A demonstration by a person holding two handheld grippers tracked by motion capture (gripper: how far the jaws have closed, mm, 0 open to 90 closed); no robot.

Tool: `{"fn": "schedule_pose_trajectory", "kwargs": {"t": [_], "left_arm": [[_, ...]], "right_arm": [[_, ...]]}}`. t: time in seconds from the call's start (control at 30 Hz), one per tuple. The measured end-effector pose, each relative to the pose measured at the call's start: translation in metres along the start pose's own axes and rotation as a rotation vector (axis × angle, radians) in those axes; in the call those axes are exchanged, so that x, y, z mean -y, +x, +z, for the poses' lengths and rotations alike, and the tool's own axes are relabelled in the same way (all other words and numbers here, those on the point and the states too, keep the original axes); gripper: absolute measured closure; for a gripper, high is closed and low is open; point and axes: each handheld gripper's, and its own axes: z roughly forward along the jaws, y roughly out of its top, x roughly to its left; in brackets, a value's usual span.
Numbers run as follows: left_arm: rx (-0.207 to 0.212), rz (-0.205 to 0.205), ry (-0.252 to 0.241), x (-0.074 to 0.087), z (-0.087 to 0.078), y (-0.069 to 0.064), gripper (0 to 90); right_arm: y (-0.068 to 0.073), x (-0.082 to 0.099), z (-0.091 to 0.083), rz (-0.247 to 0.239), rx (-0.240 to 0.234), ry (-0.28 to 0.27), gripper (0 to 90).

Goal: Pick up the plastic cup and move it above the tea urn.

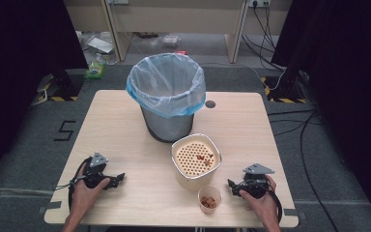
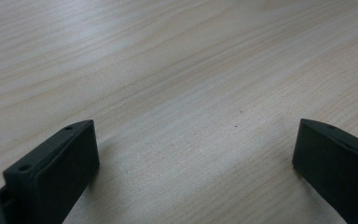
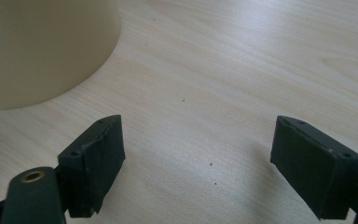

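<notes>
A grey bin (image 1: 167, 96) lined with a pale blue bag stands at the middle back of the wooden table (image 1: 116, 130). In front of it sits a cream square container (image 1: 196, 159) with a perforated insert holding a few brown bits. A small paper cup (image 1: 209, 198) with brown pieces stands near the front edge. My left gripper (image 1: 118, 179) rests open on the table at the front left, jaws wide over bare wood (image 2: 196, 126). My right gripper (image 1: 232, 186) is open at the front right, just right of the cup, with a cream container wall (image 3: 42, 51) ahead on its left.
Cables (image 1: 290, 121) run over the grey floor to the right of the table. A dark round hole (image 1: 210, 104) sits in the tabletop behind the bin. Wooden furniture legs (image 1: 116, 29) and scattered items lie on the floor beyond the table.
</notes>
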Motion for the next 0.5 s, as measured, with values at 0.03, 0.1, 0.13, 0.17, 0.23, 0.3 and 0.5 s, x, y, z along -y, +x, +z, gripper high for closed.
{"fn": "schedule_pose_trajectory", "kwargs": {"t": [0.03, 0.1, 0.13, 0.17, 0.23, 0.3, 0.5], "left_arm": [[0.0, 0.0, 0.0, 0.0, 0.0, 0.0, 0.0], [0.0, 0.0, 0.0, 0.0, 0.0, 0.0, 0.0], [0.0, 0.0, 0.0, 0.0, 0.0, 0.0, 0.0], [0.0, 0.0, 0.0, 0.0, 0.0, 0.0, 0.0], [0.0, 0.0, 0.0, 0.0, 0.0, 0.0, 0.0], [0.001, 0.0, -0.001, 0.0, 0.0, 0.0, 0.0], [0.0, 0.0, 0.0, 0.0, 0.0, 0.0, 0.0]], "right_arm": [[0.001, 0.0, -0.001, 0.0, 0.002, -0.002, 19.0], [0.003, -0.001, -0.006, 0.003, 0.007, -0.008, 20.5], [0.004, -0.002, -0.008, 0.006, 0.006, -0.008, 20.8], [0.005, -0.002, -0.01, 0.006, 0.01, -0.008, 21.1], [0.008, -0.003, -0.014, 0.006, 0.019, -0.007, 23.5], [0.012, -0.004, -0.018, 0.01, 0.023, -0.006, 25.1], [0.029, -0.005, -0.039, 0.031, 0.013, -0.011, 28.3]]}}
